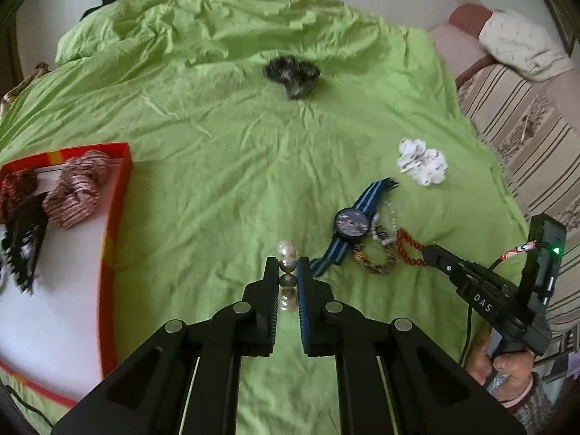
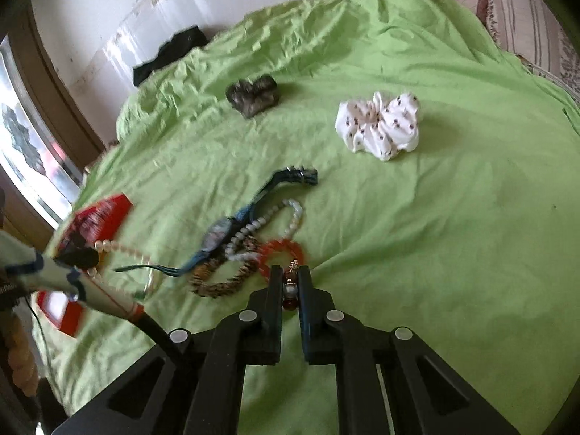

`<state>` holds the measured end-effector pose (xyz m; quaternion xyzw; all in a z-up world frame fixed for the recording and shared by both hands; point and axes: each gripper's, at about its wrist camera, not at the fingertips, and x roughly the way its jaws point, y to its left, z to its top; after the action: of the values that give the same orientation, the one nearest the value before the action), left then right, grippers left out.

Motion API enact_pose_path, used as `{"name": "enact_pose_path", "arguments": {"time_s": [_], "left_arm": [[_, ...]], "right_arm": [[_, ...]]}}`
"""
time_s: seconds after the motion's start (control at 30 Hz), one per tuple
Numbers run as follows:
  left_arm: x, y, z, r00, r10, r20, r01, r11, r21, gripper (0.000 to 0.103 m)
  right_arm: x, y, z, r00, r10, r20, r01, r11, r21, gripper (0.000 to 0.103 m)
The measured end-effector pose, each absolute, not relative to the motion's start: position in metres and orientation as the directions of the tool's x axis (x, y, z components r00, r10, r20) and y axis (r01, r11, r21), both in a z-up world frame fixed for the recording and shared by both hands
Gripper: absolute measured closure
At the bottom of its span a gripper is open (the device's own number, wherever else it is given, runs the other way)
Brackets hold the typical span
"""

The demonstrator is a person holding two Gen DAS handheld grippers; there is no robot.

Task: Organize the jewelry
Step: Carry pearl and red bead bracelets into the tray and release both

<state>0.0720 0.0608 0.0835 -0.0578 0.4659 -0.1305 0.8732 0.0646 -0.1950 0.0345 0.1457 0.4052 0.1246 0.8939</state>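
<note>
At the far left lies the red box lid (image 1: 116,195), used here as a tray; it already holds striped scrunchies (image 1: 78,190) and a black hair claw (image 1: 23,243), so I judge it is the place where sorted things are collected. Next to the right, the left gripper (image 1: 289,270) has its jaws pressed together on a pearl bracelet (image 1: 287,253), and the pearls stick out above the fingertips. The bracelet hangs free over the green sheet (image 1: 217,145), probably to be carried toward the lid. Further right is the small heap still to be sorted: a wristwatch with a blue striped strap (image 1: 351,223), a pale bead bracelet (image 2: 261,223) and a brown patterned bracelet (image 1: 377,257), all touching each other. The right gripper (image 2: 290,282) is clamped on the clasp end of the orange bead bracelet (image 2: 282,248), whose loop lies on the sheet beside the heap; gripping the end probably lets it come out without dragging the others. Far behind are a dark scrunchie (image 1: 291,76) and a white printed scrunchie (image 1: 422,161), well apart.
</note>
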Motion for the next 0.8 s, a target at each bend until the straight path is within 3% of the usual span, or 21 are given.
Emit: {"name": "enact_pose_path", "arguments": {"time_s": [0.4,0.8], "left_arm": [[0.004,0.128,0.150,0.639,-0.250,-0.727,0.120,0.966,-0.227,0.094],[-0.026,0.229,0.142,0.659,-0.134,-0.740,-0.049,0.974,-0.220,0.094]], "right_arm": [[0.012,-0.195,0.078,0.664,0.447,-0.600,-0.115,0.853,0.509,0.094],[-0.009,-0.138,0.118,0.644,0.435,-0.629,-0.207,0.891,0.404,0.094]]}}
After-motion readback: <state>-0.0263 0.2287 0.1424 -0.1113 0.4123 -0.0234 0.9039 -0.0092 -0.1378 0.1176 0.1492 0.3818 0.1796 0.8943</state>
